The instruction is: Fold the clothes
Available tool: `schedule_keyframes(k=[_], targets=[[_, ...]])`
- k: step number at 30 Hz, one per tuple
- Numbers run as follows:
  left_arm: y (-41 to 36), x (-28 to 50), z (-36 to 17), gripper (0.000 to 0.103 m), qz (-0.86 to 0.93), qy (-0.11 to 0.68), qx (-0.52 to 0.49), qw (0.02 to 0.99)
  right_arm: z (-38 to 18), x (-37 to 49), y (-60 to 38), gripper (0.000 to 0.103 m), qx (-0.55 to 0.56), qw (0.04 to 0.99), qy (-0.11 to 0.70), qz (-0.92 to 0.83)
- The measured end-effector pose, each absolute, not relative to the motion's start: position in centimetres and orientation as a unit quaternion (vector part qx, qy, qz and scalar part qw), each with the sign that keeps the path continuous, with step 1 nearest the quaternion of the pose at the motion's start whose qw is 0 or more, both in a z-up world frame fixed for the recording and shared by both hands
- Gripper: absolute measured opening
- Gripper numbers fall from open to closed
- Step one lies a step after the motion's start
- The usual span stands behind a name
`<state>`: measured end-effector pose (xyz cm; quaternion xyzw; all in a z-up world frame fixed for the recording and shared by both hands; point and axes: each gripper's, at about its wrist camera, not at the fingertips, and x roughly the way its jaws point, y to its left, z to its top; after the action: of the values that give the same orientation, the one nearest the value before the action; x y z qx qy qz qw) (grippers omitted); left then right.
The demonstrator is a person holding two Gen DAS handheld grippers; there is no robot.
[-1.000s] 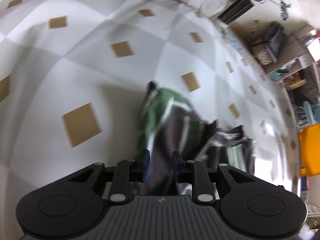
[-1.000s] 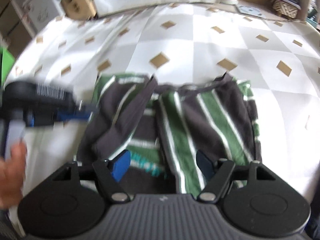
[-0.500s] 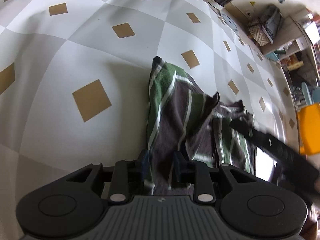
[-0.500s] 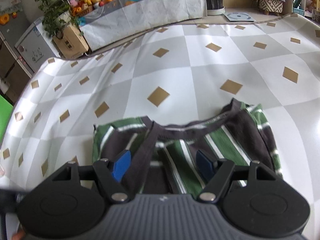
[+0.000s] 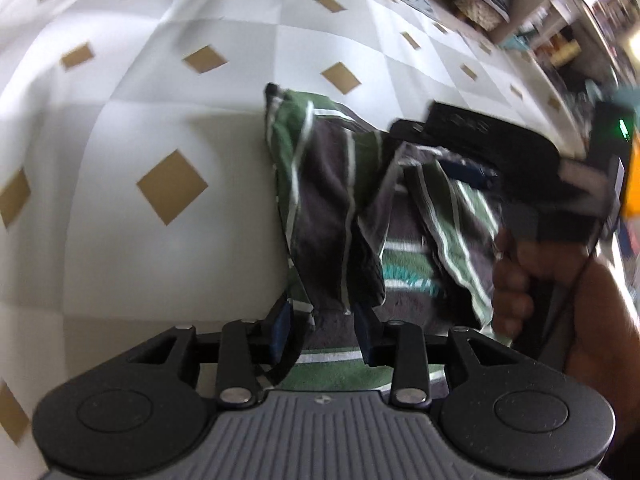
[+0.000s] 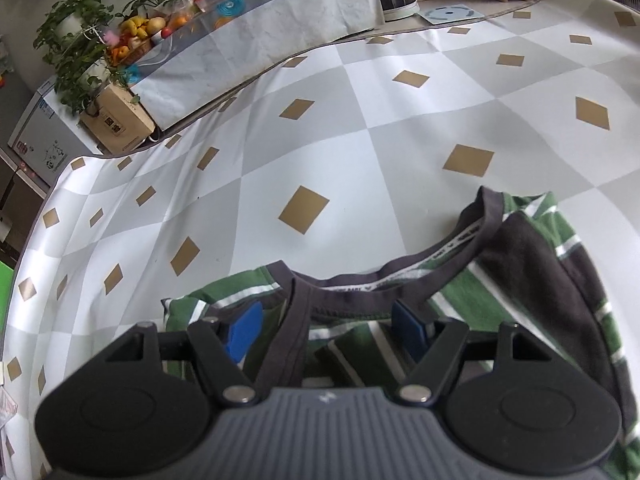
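A: Start at the left tongs (image 5: 322, 330). How do they stand?

B: Their jaws are opening. A hanging fold of the striped shirt (image 5: 324, 208) sits between the blue pads (image 5: 280, 330), and I cannot see the pads pressing on it.

A: And the right tongs (image 6: 328, 330)?

B: Spread wide. The shirt's dark collar band (image 6: 296, 332) runs up between the two blue pads (image 6: 244, 330), yet neither pad closes on it.

A: Where is the shirt itself?

B: It lies on the surface, which is covered with a grey-and-white checked cloth (image 6: 360, 140) with tan diamonds. The shirt is green and dark grey with thin white stripes, bunched and partly doubled over, its neckline open toward the far side of the cloth. In the left wrist view, one lobe of it stands up in a ridge just beyond the left tongs.

A: Can you see the other tool from the left side?

B: Yes, blurred. To the right of the shirt a hand (image 5: 520, 280) grips the black body of the right tool, which reaches over the shirt's far edge.

A: And farther out from the shirt?

B: Beyond the cloth's far edge stand leafy plants (image 6: 76, 52), a cardboard box (image 6: 118, 122), fruit (image 6: 140, 28) and a long counter draped in a pale sheet (image 6: 260, 36).
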<state>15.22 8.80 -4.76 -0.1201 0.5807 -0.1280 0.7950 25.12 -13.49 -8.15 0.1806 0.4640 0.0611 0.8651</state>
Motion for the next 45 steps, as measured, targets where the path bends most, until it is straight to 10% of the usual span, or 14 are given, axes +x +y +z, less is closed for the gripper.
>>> schedule_keyframes(k=[4,15,25,35,45], targets=[[8.1,14.8,-4.6,0.033,-0.145,0.583,-0.085,0.795,-8.6,25.3,-12.8,0.066,0.168,0.87,0.459,0.063],[6.9,13.9,-6.0,0.034,-0.165,0.595,-0.041,0.785,-8.1,24.9,-11.2,0.012,0.138,0.88,0.448,0.079],[6.6,13.7,-4.3,0.034,-0.192,0.573,-0.055,0.795,-5.4,24.8,-12.1,0.011,0.175,0.885,0.421,0.092],[4.7,12.7,-5.0,0.04,-0.228,0.567,0.024,0.791,-6.8,24.8,-12.1,0.042,0.16,0.872,0.454,0.086],[5.1,13.3,-6.0,0.04,-0.208,0.566,0.008,0.797,-7.8,24.8,-11.8,0.049,0.153,0.868,0.462,0.095]])
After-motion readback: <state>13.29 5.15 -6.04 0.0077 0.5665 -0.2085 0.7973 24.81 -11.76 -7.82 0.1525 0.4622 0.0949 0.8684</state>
